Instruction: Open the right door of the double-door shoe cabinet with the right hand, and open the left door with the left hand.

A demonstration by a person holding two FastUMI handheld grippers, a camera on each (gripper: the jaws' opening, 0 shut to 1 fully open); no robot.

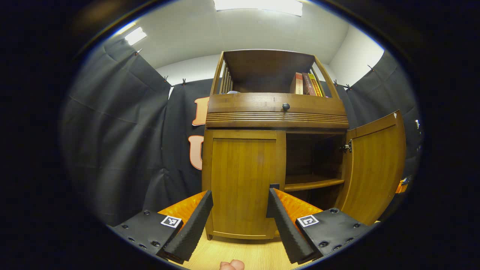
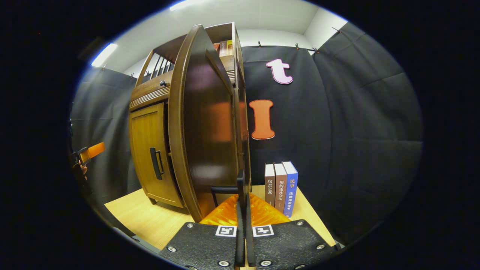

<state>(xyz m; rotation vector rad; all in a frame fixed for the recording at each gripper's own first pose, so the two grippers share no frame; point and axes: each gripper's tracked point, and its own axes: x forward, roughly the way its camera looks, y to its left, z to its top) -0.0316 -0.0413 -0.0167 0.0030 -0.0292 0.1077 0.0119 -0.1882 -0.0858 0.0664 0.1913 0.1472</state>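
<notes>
Right door (image 1: 375,165) of the shoe cabinet (image 1: 275,112) is swung wide open already, left door (image 1: 243,183) is shut. The left gripper (image 1: 240,206) sits in front of that closed door with its fingers spread wide, nothing between them. In the right gripper view the right gripper (image 2: 242,202) has its fingers pinched together on the right door's handle (image 2: 225,189) — cabinet stands on a wooden table (image 2: 150,221), three books (image 2: 281,187) beside it.

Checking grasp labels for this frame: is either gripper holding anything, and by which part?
The right gripper is shut on the right door's handle, gripping its upright bar; that right door stands swung open. The left gripper is open, facing the closed left door, holding nothing.
</notes>
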